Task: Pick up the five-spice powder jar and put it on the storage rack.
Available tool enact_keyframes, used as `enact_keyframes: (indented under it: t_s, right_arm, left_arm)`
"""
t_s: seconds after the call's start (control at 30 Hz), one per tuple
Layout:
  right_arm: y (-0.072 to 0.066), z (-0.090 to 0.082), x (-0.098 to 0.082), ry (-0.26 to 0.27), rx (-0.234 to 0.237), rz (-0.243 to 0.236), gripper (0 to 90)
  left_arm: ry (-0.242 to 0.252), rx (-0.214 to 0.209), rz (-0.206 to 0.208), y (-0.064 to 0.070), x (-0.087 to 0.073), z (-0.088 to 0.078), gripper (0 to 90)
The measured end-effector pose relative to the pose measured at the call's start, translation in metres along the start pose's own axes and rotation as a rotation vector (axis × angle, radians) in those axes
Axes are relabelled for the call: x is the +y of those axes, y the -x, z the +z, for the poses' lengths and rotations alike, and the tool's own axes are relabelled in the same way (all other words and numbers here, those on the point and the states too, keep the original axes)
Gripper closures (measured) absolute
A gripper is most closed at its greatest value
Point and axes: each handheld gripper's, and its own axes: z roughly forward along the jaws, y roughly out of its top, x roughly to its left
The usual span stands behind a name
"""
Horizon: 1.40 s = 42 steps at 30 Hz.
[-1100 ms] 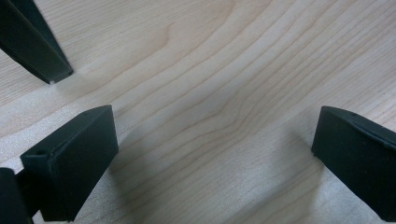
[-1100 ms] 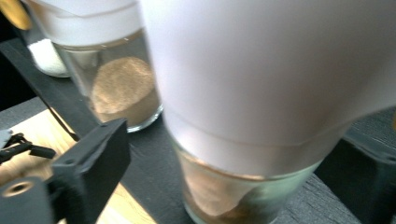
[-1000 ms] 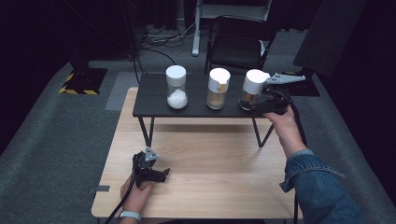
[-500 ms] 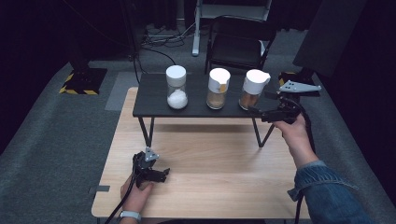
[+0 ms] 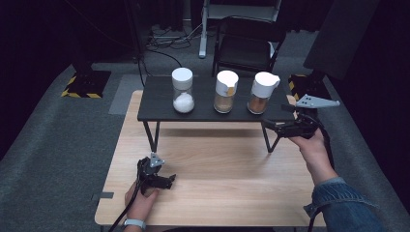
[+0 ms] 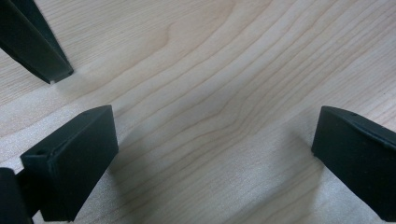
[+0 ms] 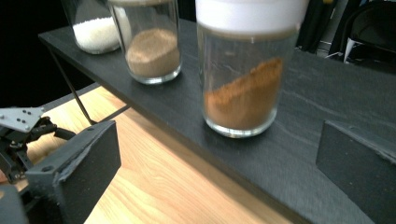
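A jar (image 7: pixel 246 70) of brown powder stands just ahead of the right gripper (image 5: pixel 285 126), wide open, empty.

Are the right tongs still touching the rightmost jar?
Apart. The right gripper view shows the right tongs open, short of the rightmost jar, with bare shelf between.

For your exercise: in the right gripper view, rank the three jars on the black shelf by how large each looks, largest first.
1. Reddish-brown powder jar
2. Tan powder jar
3. White granules jar, cut off by the frame edge

This order follows nearness to the camera; in the high view they look about alike.
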Motion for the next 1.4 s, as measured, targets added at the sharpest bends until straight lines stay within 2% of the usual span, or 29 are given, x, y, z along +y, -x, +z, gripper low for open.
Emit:
enact_keyframes:
  t_s: [0.17, 0.3, 0.4, 0.63, 0.8, 1.0, 1.4]
  right_arm:
    - [-0.001, -0.002, -0.017, -0.015, -0.015, 0.005, 0.2]
    - [-0.003, -0.001, -0.032, -0.033, -0.042, -0.026, 0.5]
    - [-0.004, 0.000, -0.043, -0.037, -0.054, -0.013, 0.6]
    - [-0.003, 0.006, -0.064, -0.052, -0.041, 0.017, 0.6]
    - [-0.008, 0.014, -0.076, -0.092, -0.050, 0.013, 0.7]
    - [-0.010, 0.020, -0.093, -0.098, -0.050, 0.021, 0.7]
    - [-0.008, 0.029, -0.121, -0.167, -0.069, 0.071, 0.9]
  left_arm:
    - [-0.001, 0.000, -0.001, 0.000, 0.000, 0.000, 0.2]
    - [0.000, 0.000, 0.000, 0.000, 0.000, 0.000, 0.2]
    - [0.000, 0.000, 0.000, 0.000, 0.000, 0.000, 0.2]
    - [0.000, 0.000, 0.000, 0.000, 0.000, 0.000, 0.1]
    - [0.000, 0.000, 0.000, 0.000, 0.000, 0.000, 0.2]
    - [0.000, 0.000, 0.000, 0.000, 0.000, 0.000, 0.1]
    - [0.000, 0.001, 0.000, 0.000, 0.000, 0.000, 0.2]
